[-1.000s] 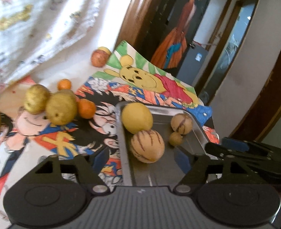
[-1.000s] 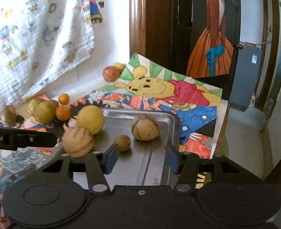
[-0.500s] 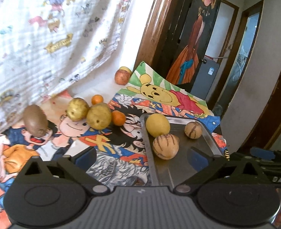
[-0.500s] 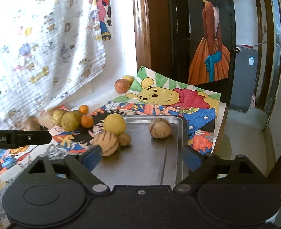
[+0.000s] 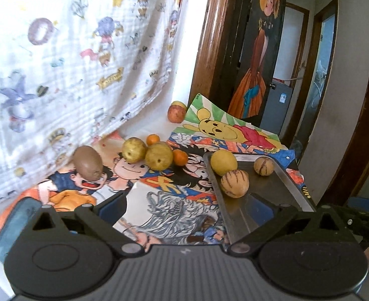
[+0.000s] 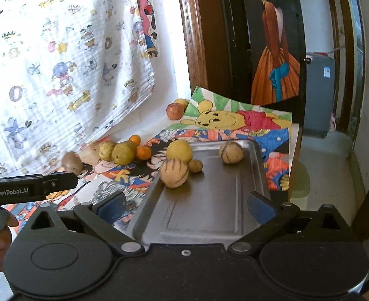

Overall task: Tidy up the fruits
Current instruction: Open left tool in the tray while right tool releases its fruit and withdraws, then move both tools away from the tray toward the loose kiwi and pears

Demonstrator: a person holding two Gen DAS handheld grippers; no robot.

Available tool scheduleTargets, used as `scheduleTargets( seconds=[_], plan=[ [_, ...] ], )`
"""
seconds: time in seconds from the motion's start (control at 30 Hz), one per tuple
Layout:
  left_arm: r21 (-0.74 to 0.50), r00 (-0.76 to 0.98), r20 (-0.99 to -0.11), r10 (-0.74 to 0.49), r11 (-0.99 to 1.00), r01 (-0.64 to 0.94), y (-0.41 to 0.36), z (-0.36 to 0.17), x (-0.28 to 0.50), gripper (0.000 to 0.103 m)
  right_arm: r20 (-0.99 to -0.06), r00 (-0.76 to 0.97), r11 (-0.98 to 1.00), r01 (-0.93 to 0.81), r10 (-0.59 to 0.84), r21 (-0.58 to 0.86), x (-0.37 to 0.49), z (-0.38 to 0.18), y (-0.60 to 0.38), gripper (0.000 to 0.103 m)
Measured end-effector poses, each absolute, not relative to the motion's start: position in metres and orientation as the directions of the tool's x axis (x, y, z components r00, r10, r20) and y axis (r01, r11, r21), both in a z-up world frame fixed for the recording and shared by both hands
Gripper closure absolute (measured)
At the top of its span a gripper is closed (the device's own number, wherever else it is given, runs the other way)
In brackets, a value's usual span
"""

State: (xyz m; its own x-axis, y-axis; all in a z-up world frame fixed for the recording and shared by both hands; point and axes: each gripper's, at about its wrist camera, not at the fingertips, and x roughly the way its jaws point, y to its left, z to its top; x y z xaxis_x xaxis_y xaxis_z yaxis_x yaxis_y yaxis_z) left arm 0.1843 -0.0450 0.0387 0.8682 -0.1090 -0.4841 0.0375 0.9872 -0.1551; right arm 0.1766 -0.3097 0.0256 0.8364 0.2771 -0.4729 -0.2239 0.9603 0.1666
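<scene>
— Four fruits lay in the metal tray [image 6: 209,215], didn't they?

— Yes: a yellow round fruit [image 6: 179,151] at the far left corner, a large striped melon [image 6: 173,172] touching it in front, a small tan fruit [image 6: 195,166] tucked beside those two, and a smaller striped melon [image 6: 230,152] apart near the far right edge.

— And the right gripper [image 6: 187,204]?

— Its jaws stood wide apart and held nothing. The tray's near end sat between the blue pads [image 6: 258,207], and all four fruits were well beyond the fingertips.

— The left gripper [image 5: 185,207]?

— Also spread wide and empty, above the cartoon cloth [image 5: 174,208]. The tray's left rim lay just inside its right finger; the large striped melon was ahead of that finger, not between the pads.

— What stayed outside the tray?

— A brown fruit [image 5: 88,163], two yellow-green pears [image 5: 158,156] touching each other, and two small oranges [image 5: 180,157] clustered by them on the cloth. Farther back, a reddish apple [image 5: 176,114] sat near the wall with a yellowish fruit behind it.
</scene>
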Motion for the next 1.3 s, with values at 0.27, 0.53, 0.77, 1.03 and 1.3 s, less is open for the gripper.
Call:
scheduleTargets(
  seconds=[0.27, 0.53, 0.77, 1.03, 1.3],
  plan=[
    [-0.139, 0.862, -0.5, -0.087, 0.99, 0.019, -0.03, 0.031, 0.158, 0.0, -0.531, 0.805, 0.963, -0.187, 0.264, 0.196, 0.149, 0.019, -0.297, 0.001],
    [-0.136, 0.833, -0.549, -0.066, 0.991, -0.011, -0.016, 0.015, 0.143, 0.0, -0.619, 0.739, 0.963, -0.177, 0.266, 0.203, 0.138, 0.001, -0.277, 0.001],
    [-0.088, 0.777, -0.63, 0.021, 0.991, -0.098, -0.003, -0.001, 0.144, 0.0, -0.673, 0.687, 0.962, -0.2, 0.274, 0.187, 0.136, -0.012, -0.26, 0.001],
    [-0.095, 0.759, -0.65, 0.046, 0.985, -0.141, 0.013, -0.005, 0.142, 0.0, -0.71, 0.638, 0.953, -0.236, 0.298, 0.188, 0.142, -0.02, -0.244, 0.001],
    [-0.083, 0.742, -0.664, 0.092, 0.977, -0.194, 0.034, -0.001, 0.148, 0.0, -0.702, 0.605, 0.922, -0.319, 0.377, 0.22, 0.159, -0.005, -0.222, 0.001]
  ],
)
